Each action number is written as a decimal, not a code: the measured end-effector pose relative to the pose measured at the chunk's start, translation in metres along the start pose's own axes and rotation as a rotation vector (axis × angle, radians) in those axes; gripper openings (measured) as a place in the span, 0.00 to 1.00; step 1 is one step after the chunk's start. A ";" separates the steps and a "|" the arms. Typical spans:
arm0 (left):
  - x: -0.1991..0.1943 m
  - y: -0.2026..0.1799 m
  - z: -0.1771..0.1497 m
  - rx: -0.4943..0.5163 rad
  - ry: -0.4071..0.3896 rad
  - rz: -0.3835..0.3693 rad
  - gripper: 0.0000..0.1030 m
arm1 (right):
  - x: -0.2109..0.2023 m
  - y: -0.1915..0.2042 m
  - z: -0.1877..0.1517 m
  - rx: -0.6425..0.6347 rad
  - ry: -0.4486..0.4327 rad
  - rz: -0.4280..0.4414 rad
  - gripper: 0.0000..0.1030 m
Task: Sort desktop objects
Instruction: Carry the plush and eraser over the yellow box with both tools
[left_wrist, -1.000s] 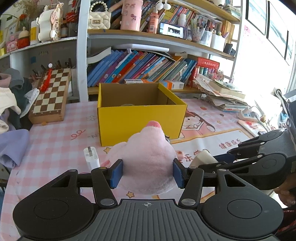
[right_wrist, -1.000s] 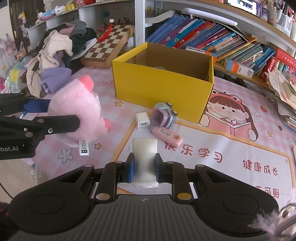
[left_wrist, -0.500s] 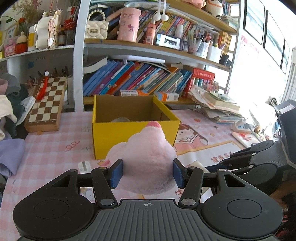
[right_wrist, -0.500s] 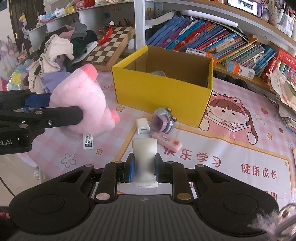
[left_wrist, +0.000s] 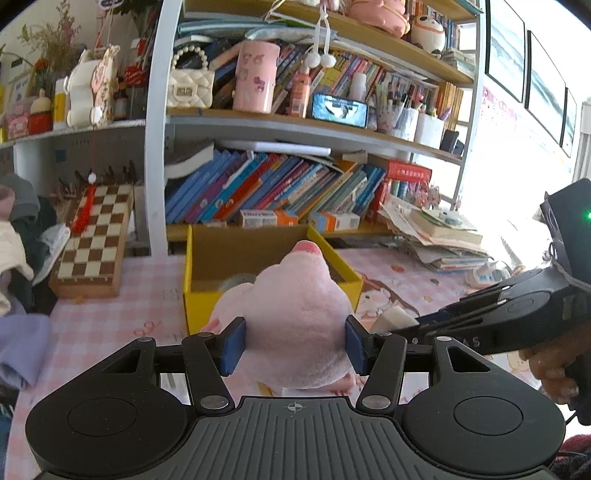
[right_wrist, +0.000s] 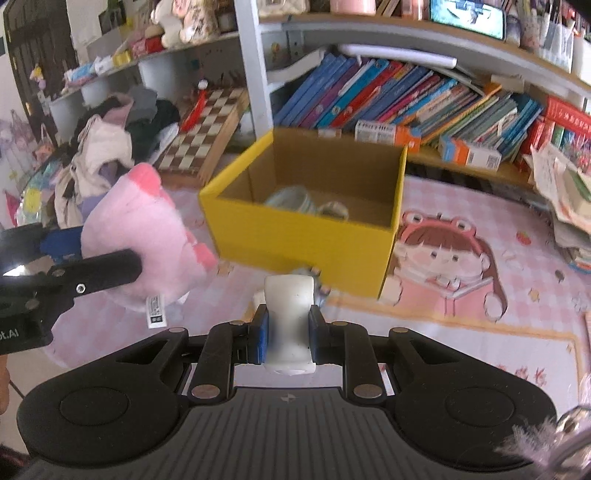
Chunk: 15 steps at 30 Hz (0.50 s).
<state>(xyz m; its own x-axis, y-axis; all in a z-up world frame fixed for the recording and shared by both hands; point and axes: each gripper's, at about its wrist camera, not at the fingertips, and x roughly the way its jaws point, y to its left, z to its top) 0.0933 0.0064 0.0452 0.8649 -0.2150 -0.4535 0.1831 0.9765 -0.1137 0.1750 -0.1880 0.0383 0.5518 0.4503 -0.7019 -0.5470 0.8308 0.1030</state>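
Both grippers are rising toward the yellow box near the bench's back edge, the left gripper clenching the pink plush, the right gripper clenching a white block; next, carrying both over the rim and releasing

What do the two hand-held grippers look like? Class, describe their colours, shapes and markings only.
Each hand-held gripper, left and right, is matte black: a ribbed central plate flanked by two round discs, angled linkage arms with silver rivets, and blue pads on the fingers. The right one's body carries a green light; the left shows white lettering.
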 end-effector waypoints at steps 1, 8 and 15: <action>0.002 0.000 0.003 0.004 -0.007 0.003 0.53 | 0.000 -0.003 0.004 -0.001 -0.008 -0.001 0.19; 0.020 0.003 0.027 0.028 -0.047 0.044 0.53 | 0.008 -0.021 0.030 -0.017 -0.041 0.003 0.19; 0.043 0.004 0.051 0.057 -0.073 0.086 0.53 | 0.022 -0.040 0.056 -0.044 -0.068 0.018 0.19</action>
<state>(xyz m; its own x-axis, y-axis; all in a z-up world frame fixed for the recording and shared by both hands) 0.1546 0.0023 0.0702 0.9098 -0.1305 -0.3941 0.1309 0.9911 -0.0260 0.2445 -0.1934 0.0580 0.5822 0.4873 -0.6508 -0.5832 0.8080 0.0834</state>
